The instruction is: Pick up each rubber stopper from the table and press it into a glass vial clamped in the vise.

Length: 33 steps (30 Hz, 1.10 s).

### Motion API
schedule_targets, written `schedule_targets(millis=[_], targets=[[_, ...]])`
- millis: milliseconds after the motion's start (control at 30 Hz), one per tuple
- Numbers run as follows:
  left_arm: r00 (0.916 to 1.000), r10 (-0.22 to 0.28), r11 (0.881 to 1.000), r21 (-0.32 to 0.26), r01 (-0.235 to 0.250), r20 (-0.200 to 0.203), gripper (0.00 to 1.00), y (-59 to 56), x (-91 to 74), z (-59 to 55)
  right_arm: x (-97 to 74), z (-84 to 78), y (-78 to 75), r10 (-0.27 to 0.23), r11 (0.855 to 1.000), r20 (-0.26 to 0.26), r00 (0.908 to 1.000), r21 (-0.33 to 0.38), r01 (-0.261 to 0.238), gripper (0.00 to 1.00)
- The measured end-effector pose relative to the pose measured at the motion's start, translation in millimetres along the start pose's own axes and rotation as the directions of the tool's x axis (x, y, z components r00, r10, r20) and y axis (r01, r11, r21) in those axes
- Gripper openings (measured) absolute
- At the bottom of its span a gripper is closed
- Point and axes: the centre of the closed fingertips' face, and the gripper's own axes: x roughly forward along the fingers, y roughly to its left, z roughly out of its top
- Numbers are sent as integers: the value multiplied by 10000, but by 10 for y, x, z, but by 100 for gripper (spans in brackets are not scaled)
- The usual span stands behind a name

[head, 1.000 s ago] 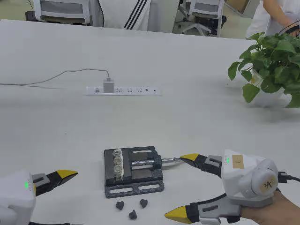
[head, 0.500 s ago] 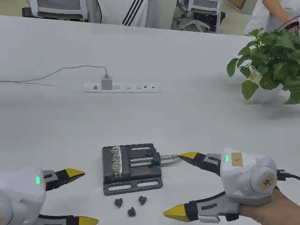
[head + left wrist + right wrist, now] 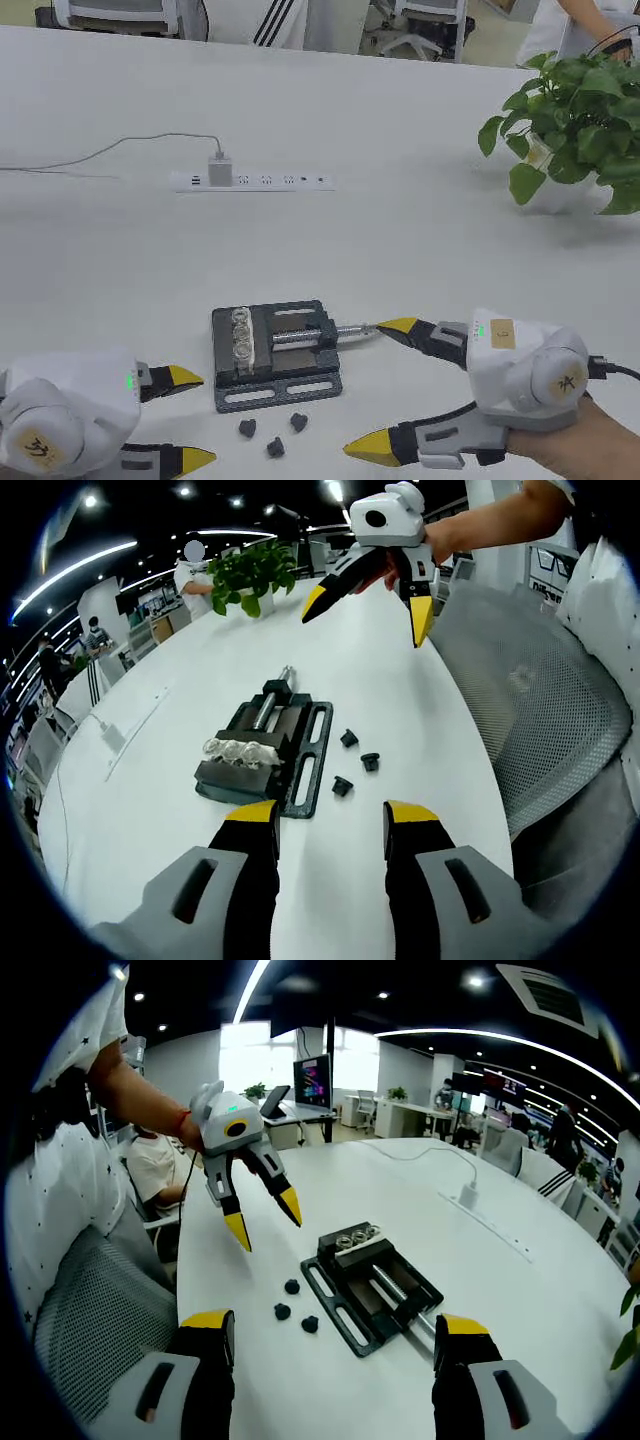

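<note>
"Looking down from the head view, what sat on the white table point(image 3: 420, 250)?"

"A black vise point(image 3: 290, 388) clamping a row of clear glass vials point(image 3: 242, 335). Three small dark rubber stoppers point(image 3: 275, 447) lay loose just before it. The left gripper point(image 3: 200, 418) and right gripper point(image 3: 368, 388) hung empty, jaws spread."

"The left gripper view?"

"Stoppers point(image 3: 370, 762) lay beside the vise's slotted base."

"The right gripper view?"

"They lay point(image 3: 282, 1311) near the vise, beyond parted tips."

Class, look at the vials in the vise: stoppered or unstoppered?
Unstoppered: the vials show bare clear mouths, and three rubber stoppers lie loose on the table.
</note>
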Motion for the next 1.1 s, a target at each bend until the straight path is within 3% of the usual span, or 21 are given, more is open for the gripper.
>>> schedule_targets(millis=[533,700,1100], targets=[[9962,-660,9929,957,713,-572,20,-63,250,-35,-36,-19,-4,-92,9999,-13,10000,109,92,80],[9924,-803,9870,1320,922,-930,17,-73,334,-74,-48,-28,-14,-126,9998,-34,9999,143,126,80],[9870,-1109,9780,1637,1292,-1164,12,-85,448,-94,-63,-28,-32,-198,9996,-43,9998,202,198,80]])
